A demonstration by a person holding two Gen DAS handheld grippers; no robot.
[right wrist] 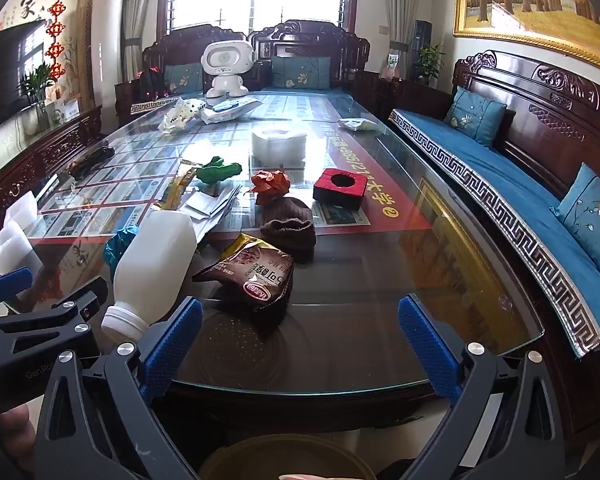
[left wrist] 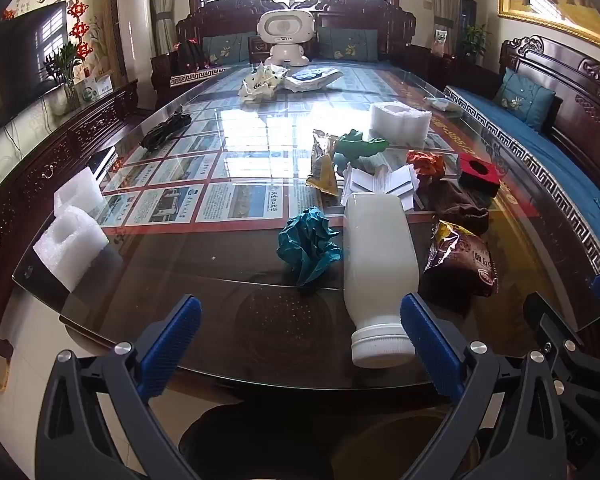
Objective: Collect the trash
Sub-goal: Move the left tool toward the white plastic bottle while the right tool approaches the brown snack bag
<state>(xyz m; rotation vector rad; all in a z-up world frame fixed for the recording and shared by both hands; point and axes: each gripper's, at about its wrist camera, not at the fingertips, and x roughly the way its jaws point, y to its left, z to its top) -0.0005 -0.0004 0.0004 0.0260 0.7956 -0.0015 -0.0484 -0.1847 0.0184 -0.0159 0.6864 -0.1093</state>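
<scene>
A white plastic bottle [left wrist: 376, 268] lies on the glass table [left wrist: 228, 296], cap toward me; it also shows in the right wrist view [right wrist: 152, 268]. A teal crumpled paper ball [left wrist: 308, 244] lies left of it. A brown snack bag [left wrist: 462, 260] lies to its right, also in the right wrist view [right wrist: 256, 276]. My left gripper [left wrist: 300, 344] is open and empty at the table's near edge, its right finger beside the bottle cap. My right gripper [right wrist: 300, 344] is open and empty, just short of the snack bag.
Further back lie a brown knit hat [right wrist: 290, 224], orange crumpled paper [right wrist: 270, 184], a red box [right wrist: 340, 188], green wrapping [right wrist: 218, 172], folded white card [left wrist: 380, 184] and white foam blocks [left wrist: 70, 240]. A bin [right wrist: 284, 460] stands below the table edge. A blue-cushioned bench [right wrist: 520, 208] runs along the right.
</scene>
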